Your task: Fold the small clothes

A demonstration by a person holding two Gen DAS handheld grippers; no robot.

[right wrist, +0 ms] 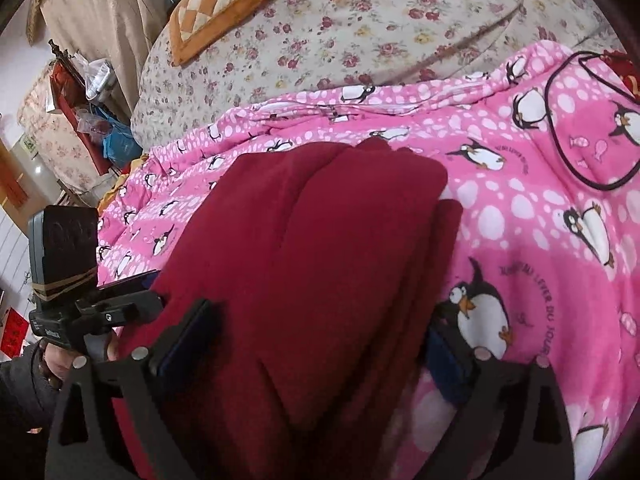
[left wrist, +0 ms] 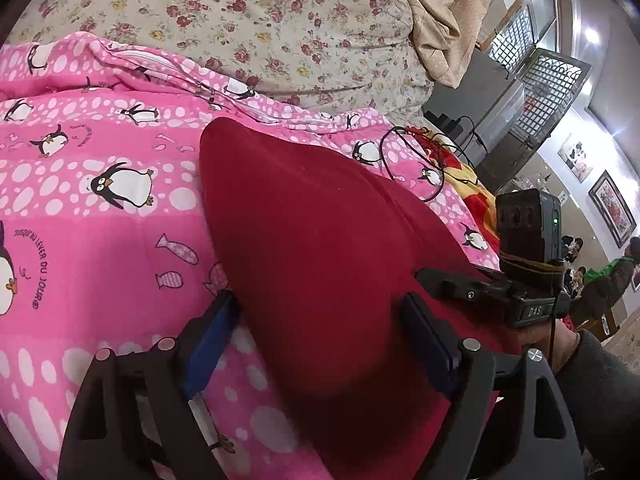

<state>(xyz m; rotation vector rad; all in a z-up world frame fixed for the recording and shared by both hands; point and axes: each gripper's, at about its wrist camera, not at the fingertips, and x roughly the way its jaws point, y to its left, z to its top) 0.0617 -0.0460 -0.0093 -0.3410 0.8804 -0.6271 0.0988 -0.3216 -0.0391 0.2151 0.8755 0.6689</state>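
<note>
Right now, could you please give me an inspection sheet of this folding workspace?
Surface: pink penguin-print quilt spread over a floral bedsheet.
Job's things: dark red fleece garment, folded into layers, lying on the quilt.
Clutter: orange checked cushion on the sheet; red-and-yellow cloth at the quilt's edge.
Grippers: left hand-held gripper and right hand-held gripper both straddle the garment, pads not visibly pressing it; both read as open.
Cables: thin black cable looped on the quilt.
Surroundings: beige curtain, framed pictures on a wall, seated people in the background.
</note>
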